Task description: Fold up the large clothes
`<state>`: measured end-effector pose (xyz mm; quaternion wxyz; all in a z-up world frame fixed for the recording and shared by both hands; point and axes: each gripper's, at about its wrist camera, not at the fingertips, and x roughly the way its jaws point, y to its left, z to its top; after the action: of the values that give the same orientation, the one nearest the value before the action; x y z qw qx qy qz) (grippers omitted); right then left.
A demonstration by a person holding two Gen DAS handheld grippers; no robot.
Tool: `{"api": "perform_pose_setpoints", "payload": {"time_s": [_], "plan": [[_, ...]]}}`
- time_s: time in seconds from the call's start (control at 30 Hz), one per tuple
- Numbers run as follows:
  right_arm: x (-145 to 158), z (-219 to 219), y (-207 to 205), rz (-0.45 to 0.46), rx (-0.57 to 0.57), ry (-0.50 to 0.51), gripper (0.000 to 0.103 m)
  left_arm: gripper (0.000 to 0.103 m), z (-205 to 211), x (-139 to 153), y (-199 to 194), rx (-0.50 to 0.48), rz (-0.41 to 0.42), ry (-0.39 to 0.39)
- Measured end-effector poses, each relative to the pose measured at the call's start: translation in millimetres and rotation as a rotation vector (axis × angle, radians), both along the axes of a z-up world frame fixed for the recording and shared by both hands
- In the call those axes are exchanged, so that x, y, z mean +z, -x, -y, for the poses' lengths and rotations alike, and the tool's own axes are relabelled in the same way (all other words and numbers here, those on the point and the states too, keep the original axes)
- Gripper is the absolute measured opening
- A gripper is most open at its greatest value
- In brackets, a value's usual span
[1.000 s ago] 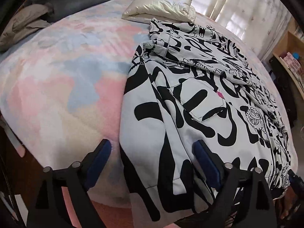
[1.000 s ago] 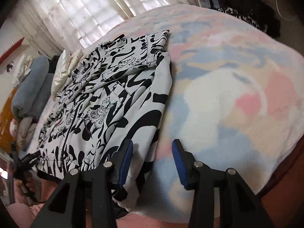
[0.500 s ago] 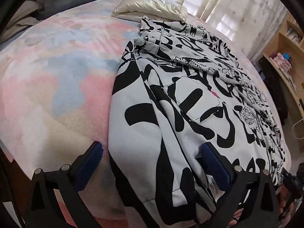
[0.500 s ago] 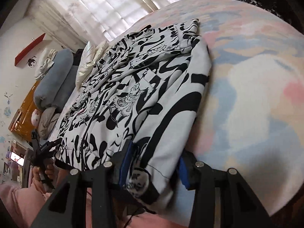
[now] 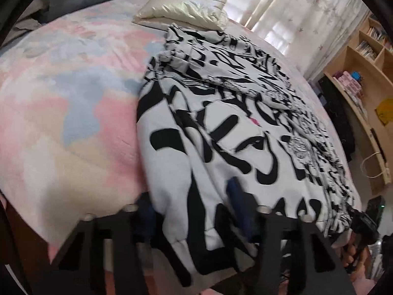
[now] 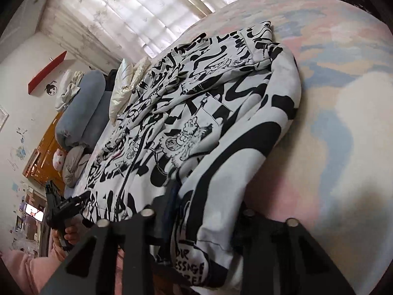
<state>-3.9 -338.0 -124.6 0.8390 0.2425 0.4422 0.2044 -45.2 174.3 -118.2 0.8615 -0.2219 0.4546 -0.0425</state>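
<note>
On the pastel blanket [image 5: 61, 103], the black-and-white hoodie [image 5: 221, 127] lies spread flat, its hem hanging over the blanket's near edge. The left gripper [image 5: 194, 211] and right gripper [image 6: 203, 211] each clamp one hem corner between their blue pads. If either bite is shallow, the thick hem could slip free during the lift, skewing the fold.
</note>
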Motion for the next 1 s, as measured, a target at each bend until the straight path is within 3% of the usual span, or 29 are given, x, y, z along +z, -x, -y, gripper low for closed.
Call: {"api": "perform_pose_setpoints", "payload": {"time_s": [0.07,0.17,0.23,0.47,0.77,0.9,1.0], "plan": [[3,-3,-2,0.011,-0.002,-0.002,0.02,0.021,2,0,-3,-0.002,-0.001,0.037],[14,-8,-2,0.04,-0.015,0.011,0.016,0.008,2,0,-8,0.047,0.005,0.118],[21,-7,-1,0.058,-0.027,0.008,0.014,0.007,5,4,-8,0.092,0.011,0.146],[68,-2,15,0.167,-0.054,-0.013,0.009,0.005,15,35,0,0.152,0.038,0.108],[114,-6,46,0.244,0.019,0.003,0.008,0.005,26,90,28,0.101,0.083,0.099],[127,-1,51,0.246,0.027,0.001,0.008,0.005,17,105,30,0.103,0.084,0.136],[130,14,40,0.229,-0.013,-0.068,0.008,0.005,8,112,16,0.12,0.074,0.199]]}}
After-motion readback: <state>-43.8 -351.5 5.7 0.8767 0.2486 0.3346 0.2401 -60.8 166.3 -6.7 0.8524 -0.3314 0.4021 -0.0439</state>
